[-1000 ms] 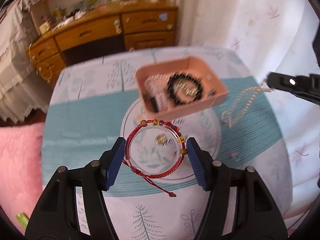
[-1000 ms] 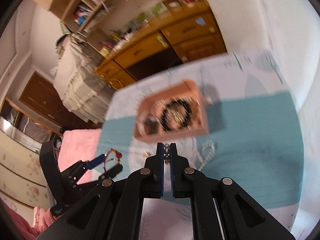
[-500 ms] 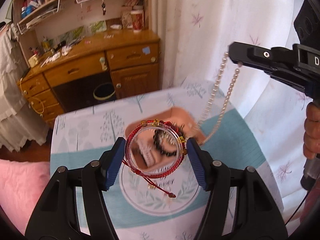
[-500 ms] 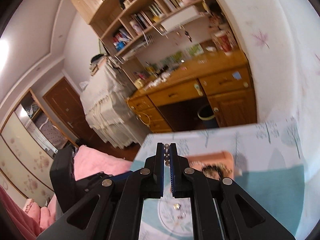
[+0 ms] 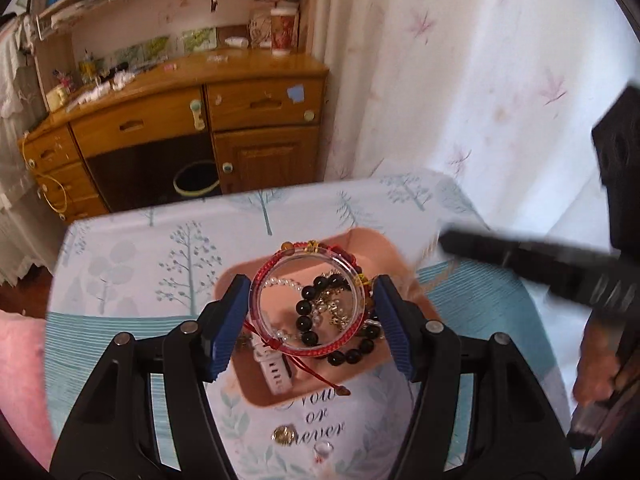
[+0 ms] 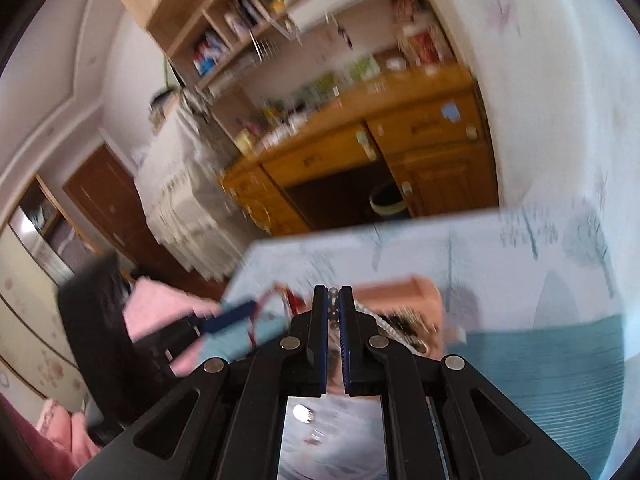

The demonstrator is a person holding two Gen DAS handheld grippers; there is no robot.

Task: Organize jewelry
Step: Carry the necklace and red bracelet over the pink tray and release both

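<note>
Left claw clamped across red bracelet, poised above pink tray on table, presumably for dropping in; right claw pinched on pearl strand.

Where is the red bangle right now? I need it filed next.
In the left wrist view, the red bangle is gripped between the left tongs, held above the pink tray holding the black bead bracelet.
</note>
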